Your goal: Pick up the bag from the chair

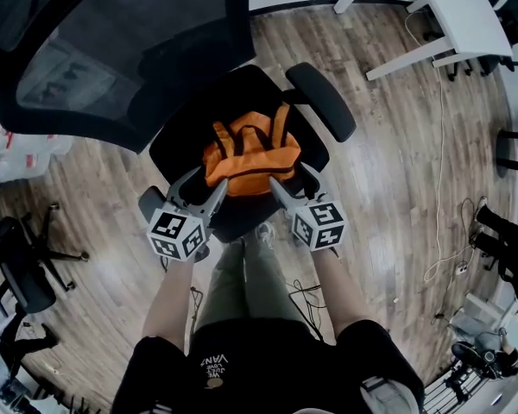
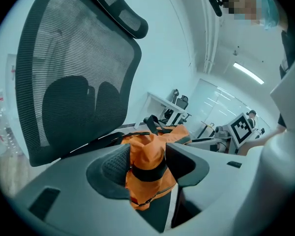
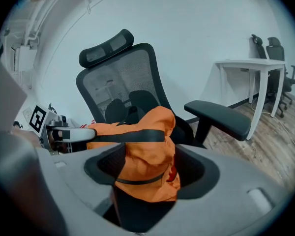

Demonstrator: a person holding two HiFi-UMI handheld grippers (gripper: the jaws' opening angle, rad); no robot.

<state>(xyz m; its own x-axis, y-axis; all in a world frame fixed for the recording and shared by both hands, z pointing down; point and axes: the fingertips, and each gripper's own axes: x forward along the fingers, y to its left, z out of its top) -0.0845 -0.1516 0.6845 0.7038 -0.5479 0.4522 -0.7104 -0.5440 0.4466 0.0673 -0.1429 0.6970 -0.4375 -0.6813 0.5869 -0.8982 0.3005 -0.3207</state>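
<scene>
One orange backpack [image 1: 250, 158], black straps, lying on the seat of one black mesh office chair [image 1: 112, 50]. Two grippers. Left gripper [image 1: 205, 182]: jaws spread wide, backpack's near left corner between them. Right gripper [image 1: 292, 179]: jaws likewise apart, near right corner filling the gap

bag [image 1: 250, 158] crumpled matt orange cloth; chair [image 1: 112, 50] back black see-through mesh; floor [image 1: 397, 162] wood planks, slight sheen.
</scene>
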